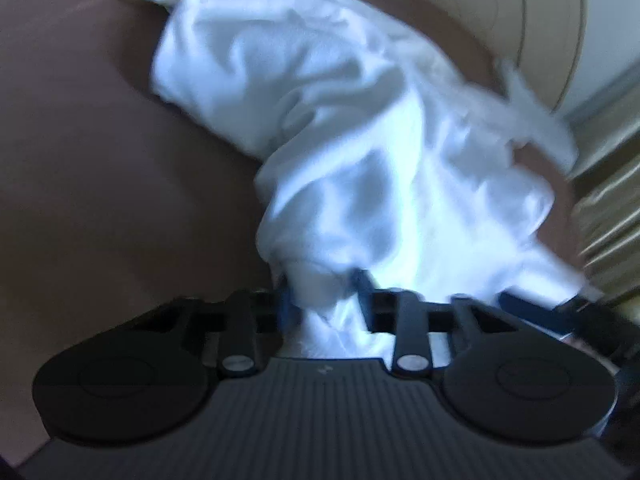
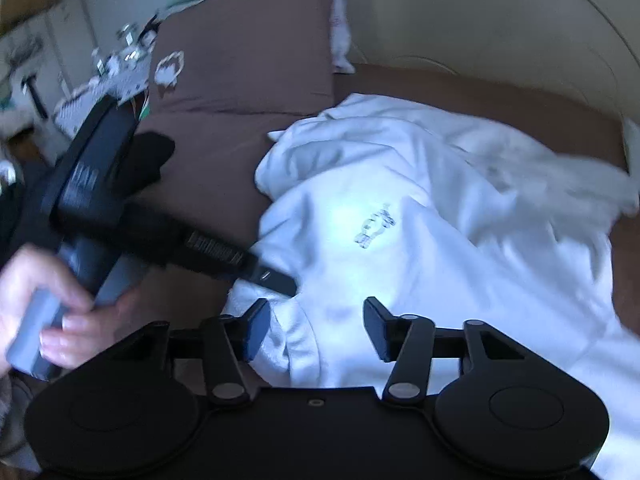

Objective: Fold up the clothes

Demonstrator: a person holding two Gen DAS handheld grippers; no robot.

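White sweatshirt (image 2: 420, 240) crumpled on a brown bedsheet (image 2: 240, 60), caught at one end

Left gripper (image 1: 324, 296) has its fingers pressed together on a bunched fold of the sweatshirt, the rest trailing away across the sheet. Right gripper (image 2: 316, 328) hangs spread just above the garment's near edge, beside the left gripper's tip; the fabric lies between its fingers, unpinched
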